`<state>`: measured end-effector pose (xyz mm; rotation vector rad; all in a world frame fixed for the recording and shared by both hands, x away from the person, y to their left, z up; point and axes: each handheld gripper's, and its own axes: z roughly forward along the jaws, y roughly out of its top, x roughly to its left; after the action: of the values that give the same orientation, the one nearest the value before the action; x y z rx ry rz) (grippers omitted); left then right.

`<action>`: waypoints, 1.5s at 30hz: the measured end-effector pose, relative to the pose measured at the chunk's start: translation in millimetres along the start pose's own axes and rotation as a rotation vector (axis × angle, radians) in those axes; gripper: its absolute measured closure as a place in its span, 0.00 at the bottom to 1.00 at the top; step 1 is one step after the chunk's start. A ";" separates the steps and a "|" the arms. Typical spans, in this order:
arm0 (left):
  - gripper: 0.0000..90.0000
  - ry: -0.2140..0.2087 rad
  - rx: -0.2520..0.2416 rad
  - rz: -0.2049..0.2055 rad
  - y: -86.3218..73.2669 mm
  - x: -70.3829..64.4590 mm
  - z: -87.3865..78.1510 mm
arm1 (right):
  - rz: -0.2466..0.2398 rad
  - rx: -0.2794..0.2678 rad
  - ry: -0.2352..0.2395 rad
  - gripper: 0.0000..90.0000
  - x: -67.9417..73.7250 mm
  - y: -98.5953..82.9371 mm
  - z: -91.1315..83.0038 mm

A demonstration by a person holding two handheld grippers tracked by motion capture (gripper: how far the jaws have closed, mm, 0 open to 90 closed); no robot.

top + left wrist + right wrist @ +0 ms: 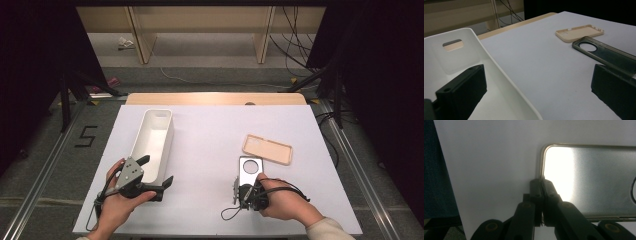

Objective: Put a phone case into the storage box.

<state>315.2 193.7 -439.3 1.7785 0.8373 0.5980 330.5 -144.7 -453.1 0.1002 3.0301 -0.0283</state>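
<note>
1. In the high view we see the left gripper (pixel 159 175) at lower left of the frame, jaws spread wide, one over the white bin (pixel 152 142) and one outside its near end.
2. At lower centre-right, the right gripper (pixel 244 188) has its jaws pressed together on the near edge of the dark phone case (pixel 250 172), which lies flat on the white bench (pixel 210 145).
3. The beige phone case (pixel 267 149) lies just beyond the dark one, at centre right, apart from both grippers.
</note>
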 end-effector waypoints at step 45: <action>0.01 -0.010 -0.003 0.009 13.9 5.3 12.7 | 0.089 -0.391 -0.151 0.99 -2.6 -10.3 -36.2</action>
<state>331.4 187.2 -430.6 1.7819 0.8210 0.5958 328.5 -154.4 -416.7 0.1890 2.8138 0.5346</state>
